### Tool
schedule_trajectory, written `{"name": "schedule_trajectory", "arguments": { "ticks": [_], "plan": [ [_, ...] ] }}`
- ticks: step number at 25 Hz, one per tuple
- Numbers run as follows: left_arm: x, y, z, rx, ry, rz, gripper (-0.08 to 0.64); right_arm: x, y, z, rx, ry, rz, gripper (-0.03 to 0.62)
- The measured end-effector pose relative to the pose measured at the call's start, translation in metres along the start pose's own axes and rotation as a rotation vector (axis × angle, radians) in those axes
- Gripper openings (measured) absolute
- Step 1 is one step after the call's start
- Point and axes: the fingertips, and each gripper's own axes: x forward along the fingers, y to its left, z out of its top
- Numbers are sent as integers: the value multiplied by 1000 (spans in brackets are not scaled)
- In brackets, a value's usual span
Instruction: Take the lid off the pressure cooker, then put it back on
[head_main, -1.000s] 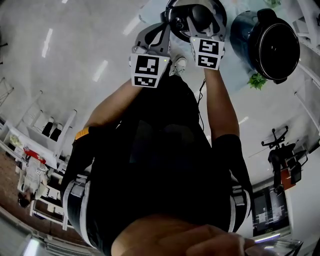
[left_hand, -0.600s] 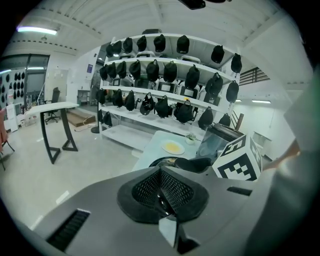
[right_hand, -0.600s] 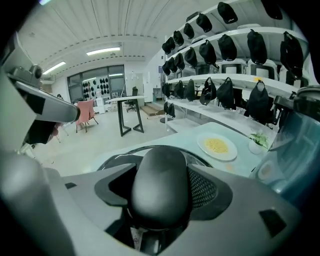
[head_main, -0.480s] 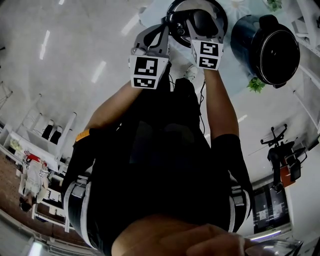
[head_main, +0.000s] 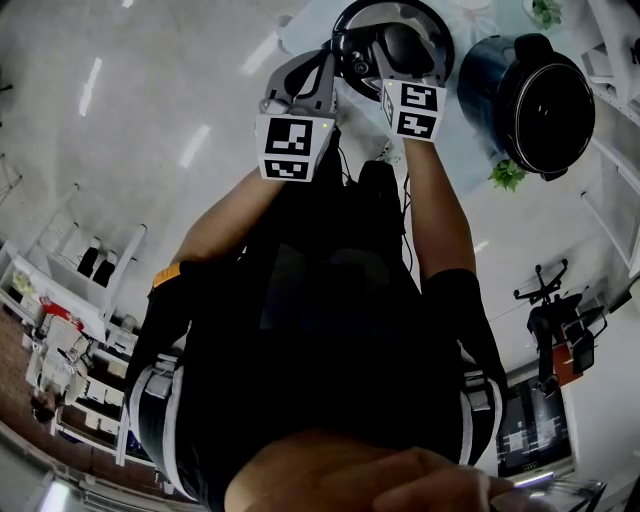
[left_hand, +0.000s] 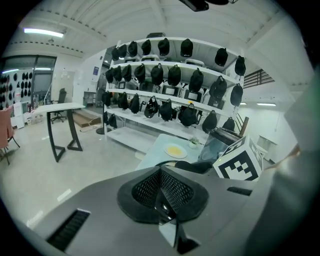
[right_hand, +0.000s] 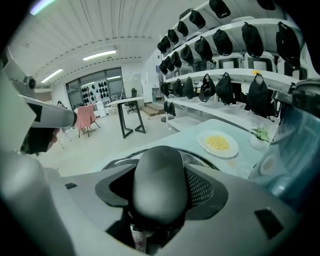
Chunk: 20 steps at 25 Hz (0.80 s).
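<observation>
The round black lid (head_main: 425, 25) is off the dark blue pressure cooker (head_main: 530, 90), whose black inside shows to its right. My right gripper (head_main: 398, 50) reaches onto the lid from above. Its jaws are closing, and its pads sit around the lid's black handle (right_hand: 159, 182), which fills the right gripper (right_hand: 160, 197). My left gripper (head_main: 345, 65) is at the lid's left edge. In the left gripper view its mesh pads (left_hand: 175, 192) meet in a V on a thin shiny edge at the lid's rim (left_hand: 175, 162), so the left gripper (left_hand: 162, 195) is shut.
The pale blue table (right_hand: 192, 131) also holds a white plate of yellow food (right_hand: 218, 144) and a small potted plant (right_hand: 260, 135). Shelves of black bags (left_hand: 170, 75) stand behind it. A desk (left_hand: 60, 107) stands on the open floor at the left.
</observation>
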Motion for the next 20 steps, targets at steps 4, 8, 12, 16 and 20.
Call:
{"name": "schedule_trajectory", "arguments": {
  "ticks": [4,8,12,16,20],
  "plan": [
    [-16,-8,21,-15,-43,17,6,-21,12,21,-27,-25,39,295],
    [-41,-17,52,-18,-93,21,8,-56,29,60,-28,-87,68,295],
    [-63,-31,90,-2,-159,4,6,-90,33,96,-18,-130,82,295],
    [-80,-50,128,29,-212,-45,6,-125,28,132,-4,-183,72,293],
    [-84,-79,154,63,-250,-122,7,-156,9,161,-15,-229,52,293]
  ]
}}
